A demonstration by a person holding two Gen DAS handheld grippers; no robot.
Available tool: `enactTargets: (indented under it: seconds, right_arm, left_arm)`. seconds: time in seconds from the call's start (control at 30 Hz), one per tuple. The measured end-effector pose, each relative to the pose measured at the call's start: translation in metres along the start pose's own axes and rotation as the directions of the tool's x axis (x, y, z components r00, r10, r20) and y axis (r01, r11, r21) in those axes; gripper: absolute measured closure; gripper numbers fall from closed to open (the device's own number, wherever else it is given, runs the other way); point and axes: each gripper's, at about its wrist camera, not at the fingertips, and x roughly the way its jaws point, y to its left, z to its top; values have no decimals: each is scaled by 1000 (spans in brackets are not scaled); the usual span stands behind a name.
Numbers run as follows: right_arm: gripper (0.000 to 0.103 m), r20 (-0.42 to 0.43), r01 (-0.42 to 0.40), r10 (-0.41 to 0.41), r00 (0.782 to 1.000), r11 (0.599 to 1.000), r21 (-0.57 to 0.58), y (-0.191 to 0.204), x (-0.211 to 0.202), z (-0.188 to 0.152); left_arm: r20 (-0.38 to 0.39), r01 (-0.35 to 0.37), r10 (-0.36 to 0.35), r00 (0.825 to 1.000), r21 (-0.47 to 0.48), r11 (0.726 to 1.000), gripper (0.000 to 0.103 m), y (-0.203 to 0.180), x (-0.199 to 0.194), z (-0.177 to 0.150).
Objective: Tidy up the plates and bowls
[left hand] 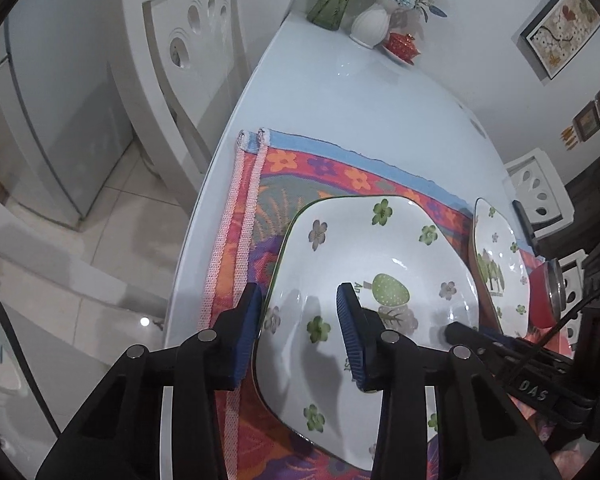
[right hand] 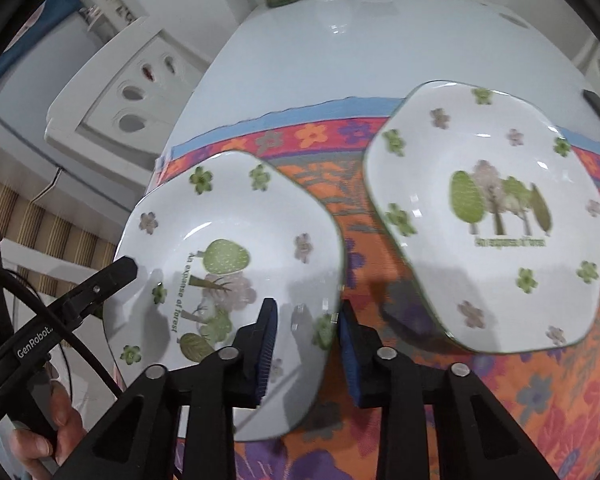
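Two white square plates with green trees and flowers lie on a bright floral mat (left hand: 300,164) (right hand: 320,184). My left gripper (left hand: 300,320) straddles the left rim of the near plate (left hand: 360,248). Its outer pad sits beside the edge and its inner pad hovers over the bowl, with a gap showing. My right gripper (right hand: 306,328) straddles the right rim of that same plate (right hand: 228,208), and its pads lie against the rim. The second plate (right hand: 492,216) (left hand: 496,264) rests free to the right. Each gripper's black finger also shows in the other view.
The mat covers the near end of a glossy white table (left hand: 360,92), whose left edge is close by. A white chair (left hand: 188,40) stands to the left. A white vase (left hand: 370,24), a glass vase and a red lidded cup (left hand: 402,44) stand at the far end. A red jar (left hand: 544,296) sits beyond the second plate.
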Motion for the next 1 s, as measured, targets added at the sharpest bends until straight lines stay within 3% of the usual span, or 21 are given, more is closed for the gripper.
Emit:
enactTargets:
  seconds: [0.13, 0.37, 0.63, 1.0]
  right_arm:
    - [75, -29, -20, 20, 999, 1000, 5, 0, 14, 0]
    - [75, -29, -2, 2, 1000, 1000, -27, 5, 11, -3]
    - [75, -4, 6, -6, 1000, 997, -73, 10, -9, -12]
    - [75, 79, -19, 30, 996, 989, -143, 16, -63, -38]
  left_arm:
    - [-7, 13, -13, 1000, 15, 1000, 68, 1, 5, 2]
    - [9, -30, 30, 1000, 78, 997, 67, -11, -3, -4]
    - [29, -77, 73, 997, 144, 987, 67, -25, -21, -19]
    - [101, -58, 41, 994, 174, 983, 67, -42, -66, -41]
